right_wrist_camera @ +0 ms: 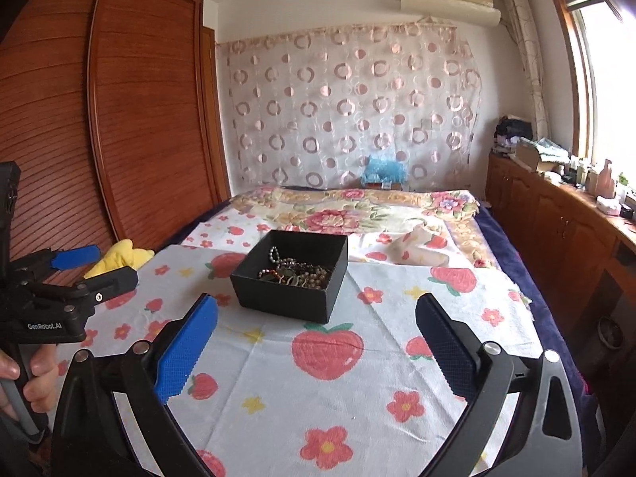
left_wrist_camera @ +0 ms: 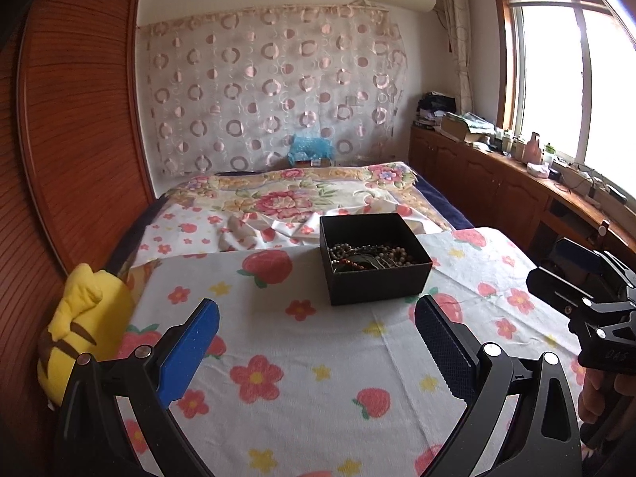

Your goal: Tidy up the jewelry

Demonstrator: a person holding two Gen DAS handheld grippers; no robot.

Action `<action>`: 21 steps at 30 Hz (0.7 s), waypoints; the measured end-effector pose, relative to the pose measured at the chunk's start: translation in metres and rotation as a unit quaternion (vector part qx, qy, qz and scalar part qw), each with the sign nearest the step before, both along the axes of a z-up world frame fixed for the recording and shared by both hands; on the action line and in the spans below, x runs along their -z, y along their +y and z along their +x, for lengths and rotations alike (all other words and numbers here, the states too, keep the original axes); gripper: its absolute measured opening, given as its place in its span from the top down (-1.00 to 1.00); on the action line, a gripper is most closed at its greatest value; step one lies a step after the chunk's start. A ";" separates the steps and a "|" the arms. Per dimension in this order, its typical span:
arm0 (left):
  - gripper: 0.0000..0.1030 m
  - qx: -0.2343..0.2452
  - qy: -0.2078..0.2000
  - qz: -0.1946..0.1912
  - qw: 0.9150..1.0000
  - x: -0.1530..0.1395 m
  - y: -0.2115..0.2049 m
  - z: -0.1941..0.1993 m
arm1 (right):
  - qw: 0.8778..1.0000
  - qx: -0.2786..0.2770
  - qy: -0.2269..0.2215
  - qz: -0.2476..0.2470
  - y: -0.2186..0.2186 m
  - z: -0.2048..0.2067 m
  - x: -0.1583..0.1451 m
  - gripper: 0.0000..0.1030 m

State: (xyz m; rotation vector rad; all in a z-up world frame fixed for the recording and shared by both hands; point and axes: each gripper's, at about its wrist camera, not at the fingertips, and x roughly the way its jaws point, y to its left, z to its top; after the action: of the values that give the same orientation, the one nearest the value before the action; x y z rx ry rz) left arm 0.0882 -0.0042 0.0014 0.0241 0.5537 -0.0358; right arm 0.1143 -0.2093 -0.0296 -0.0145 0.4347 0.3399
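A black open box (left_wrist_camera: 373,260) (right_wrist_camera: 292,274) stands on the flowered cloth (left_wrist_camera: 298,357) (right_wrist_camera: 318,397), with a tangle of bead necklaces and bracelets (left_wrist_camera: 369,256) (right_wrist_camera: 296,272) inside. My left gripper (left_wrist_camera: 318,318) is open, empty, and sits back from the box on its near side. My right gripper (right_wrist_camera: 318,314) is also open wide with nothing between its fingers, just short of the box. Each gripper shows in the other's view at the edge: the right one (left_wrist_camera: 576,278) and the left one (right_wrist_camera: 85,266), held by a hand (right_wrist_camera: 35,377).
A yellow plush toy (left_wrist_camera: 79,326) (right_wrist_camera: 119,258) lies at the cloth's left edge beside a wooden wardrobe (left_wrist_camera: 79,119). Behind the box spreads a bed with a floral blanket (left_wrist_camera: 298,194). Low wooden cabinets (left_wrist_camera: 516,183) with clutter run along the right under a window.
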 end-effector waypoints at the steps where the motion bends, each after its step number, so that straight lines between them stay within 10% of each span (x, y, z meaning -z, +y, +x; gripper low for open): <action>1: -0.85 0.000 0.000 -0.001 1.000 0.000 -0.001 -0.003 | 1.000 0.002 -0.002 0.001 0.000 -0.003 -0.001 -0.95; 21: -0.85 -0.015 0.010 -0.005 1.000 0.014 0.008 -0.037 | 1.000 0.020 -0.007 0.006 -0.006 -0.030 0.005 -0.95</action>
State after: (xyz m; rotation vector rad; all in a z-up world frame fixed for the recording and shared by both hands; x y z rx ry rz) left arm 0.0510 0.0041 -0.0123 0.0063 0.5729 -0.0096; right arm 0.0845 -0.2152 -0.0344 0.0039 0.4175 0.3025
